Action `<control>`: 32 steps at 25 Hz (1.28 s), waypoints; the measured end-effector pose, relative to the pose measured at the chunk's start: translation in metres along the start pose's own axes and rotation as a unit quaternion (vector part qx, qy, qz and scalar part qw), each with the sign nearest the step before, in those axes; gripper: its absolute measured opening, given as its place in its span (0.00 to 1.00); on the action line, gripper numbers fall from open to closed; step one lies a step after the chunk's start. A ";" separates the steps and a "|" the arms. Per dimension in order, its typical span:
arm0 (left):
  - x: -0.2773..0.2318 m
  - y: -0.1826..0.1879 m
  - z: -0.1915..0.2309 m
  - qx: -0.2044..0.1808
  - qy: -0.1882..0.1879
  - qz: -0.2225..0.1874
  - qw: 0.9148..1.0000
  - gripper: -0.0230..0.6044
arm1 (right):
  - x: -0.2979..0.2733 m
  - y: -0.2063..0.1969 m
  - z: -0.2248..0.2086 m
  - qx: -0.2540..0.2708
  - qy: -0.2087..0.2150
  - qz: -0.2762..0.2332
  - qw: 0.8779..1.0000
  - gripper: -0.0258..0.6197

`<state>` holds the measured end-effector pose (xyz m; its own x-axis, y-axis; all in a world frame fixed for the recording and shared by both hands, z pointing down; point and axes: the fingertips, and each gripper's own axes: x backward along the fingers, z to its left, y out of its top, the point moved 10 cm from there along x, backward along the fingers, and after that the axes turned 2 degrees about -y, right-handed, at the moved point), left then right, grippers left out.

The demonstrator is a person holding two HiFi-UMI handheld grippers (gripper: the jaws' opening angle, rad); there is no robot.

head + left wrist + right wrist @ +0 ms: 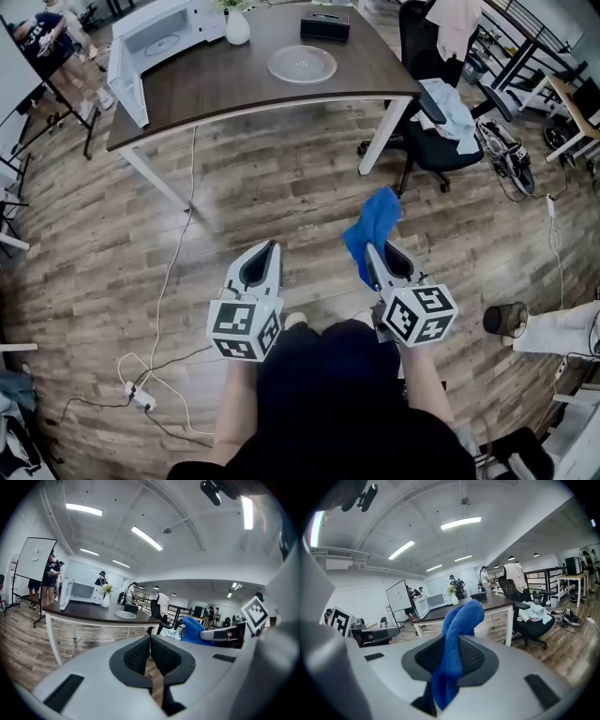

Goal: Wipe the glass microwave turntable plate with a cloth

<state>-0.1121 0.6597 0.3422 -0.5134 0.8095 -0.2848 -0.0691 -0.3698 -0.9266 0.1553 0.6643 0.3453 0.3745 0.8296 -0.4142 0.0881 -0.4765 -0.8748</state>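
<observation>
The round glass turntable plate (302,64) lies on the dark wooden table (234,84), far ahead of both grippers; the left gripper view shows the glass plate (125,614) small on the table. A blue cloth (373,228) hangs from my right gripper (377,253), which is shut on it. In the right gripper view the blue cloth (457,644) is pinched between the black pads and sticks up past them. My left gripper (270,249) is shut with nothing in it, held over the wooden floor beside the right one.
An open white microwave (155,42) stands at the table's left end, with a white vase (237,26) and a black box (324,25) behind the plate. A black office chair (436,122) with clothes stands right of the table. Cables and a power strip (142,397) lie on the floor.
</observation>
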 end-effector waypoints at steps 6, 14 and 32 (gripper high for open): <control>0.010 -0.001 0.011 -0.012 -0.008 -0.001 1.000 0.04 | -0.001 -0.001 0.006 -0.021 -0.014 -0.011 1.000 0.16; 0.011 -0.006 0.023 -0.024 -0.007 0.008 1.000 0.04 | -0.005 -0.003 0.010 -0.027 -0.021 -0.005 0.999 0.16; -0.129 0.048 0.071 -0.034 0.014 0.011 0.999 0.05 | -0.135 0.066 -0.056 -0.010 0.017 0.024 1.000 0.16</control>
<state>-0.1096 0.5054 0.3518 -0.4906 0.8140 -0.3110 0.0006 -0.3565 -0.9343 0.1625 0.5045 0.3582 0.4093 0.7958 -0.4463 0.0878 -0.5212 -0.8489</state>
